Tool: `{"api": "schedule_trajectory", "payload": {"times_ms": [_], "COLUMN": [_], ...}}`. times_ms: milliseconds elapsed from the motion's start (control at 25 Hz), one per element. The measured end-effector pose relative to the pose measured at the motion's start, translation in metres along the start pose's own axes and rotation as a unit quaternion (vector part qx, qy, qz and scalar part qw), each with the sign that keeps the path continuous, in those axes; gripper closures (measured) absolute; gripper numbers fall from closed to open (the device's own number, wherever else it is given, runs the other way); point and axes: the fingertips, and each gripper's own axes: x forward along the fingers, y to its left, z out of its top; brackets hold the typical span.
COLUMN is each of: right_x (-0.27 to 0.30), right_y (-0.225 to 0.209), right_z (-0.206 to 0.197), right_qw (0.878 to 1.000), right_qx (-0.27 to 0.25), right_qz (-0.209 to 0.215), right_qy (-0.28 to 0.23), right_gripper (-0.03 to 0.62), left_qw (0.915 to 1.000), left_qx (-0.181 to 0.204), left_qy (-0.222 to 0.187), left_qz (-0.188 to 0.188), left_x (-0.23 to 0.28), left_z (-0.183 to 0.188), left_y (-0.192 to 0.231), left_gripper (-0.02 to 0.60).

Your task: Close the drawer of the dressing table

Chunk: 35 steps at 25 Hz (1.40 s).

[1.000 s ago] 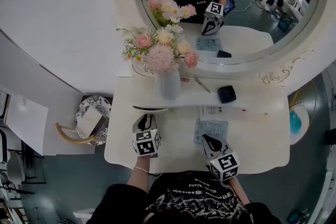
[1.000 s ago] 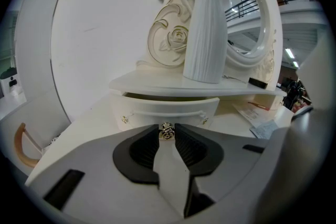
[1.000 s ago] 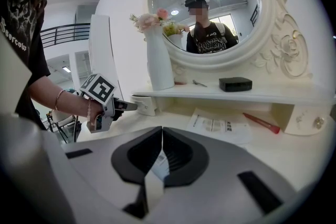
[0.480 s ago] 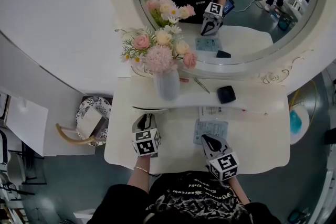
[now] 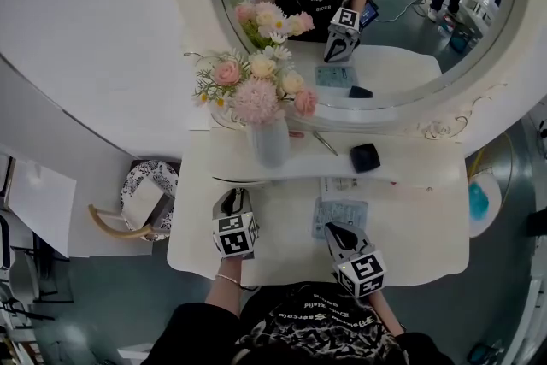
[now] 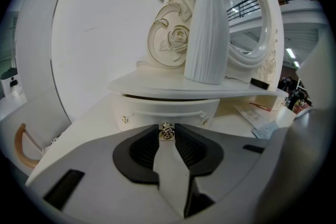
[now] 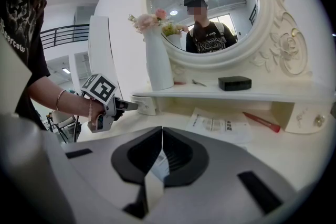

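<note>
Tabletop [image 5: 427, 226] white and glossy under both grippers, grey floor [image 5: 94, 303] around it, white wall [image 5: 85, 13] off to the left. We see an oval mirror [image 5: 402, 4] ahead of the grippers, reflecting the person and a hall behind.

Left gripper [image 5: 233, 199] has its jaws pinched narrow on the small metal knob [image 6: 167, 131] of the drawer [image 6: 163, 112]. The drawer is straight ahead of this gripper, under the shelf [image 6: 157, 85], with a dark gap along the drawer's top. A ribbed white vase [image 6: 207, 34] with flowers [image 5: 256, 81] stands on the shelf just above that gripper.

Right gripper [image 7: 162, 131] is over the tabletop, jaw tips together, empty. Ahead of it lie printed sheets [image 7: 218, 124] and a red pen [image 7: 261, 121]. A black box [image 7: 234, 83] is on the shelf beyond them.
</note>
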Motion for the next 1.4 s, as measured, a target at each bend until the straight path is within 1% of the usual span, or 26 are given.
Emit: {"api": "schedule_trajectory", "payload": {"times_ms": [1400], "right_x": [0.004], "right_y": [-0.0013], "right_z": [-0.0029], "right_qw": [1.0], "right_qx": [0.002], "right_qz": [0.002], "right_qy": [0.005], "right_gripper": [0.58], "left_qw": [1.0], "left_qx": [0.0], "left_qy": [-0.002], "left_qz": [-0.002], "left_x": [0.0063], "left_z": [0.0038], "left_y": [0.001], "left_gripper": [0.482]}}
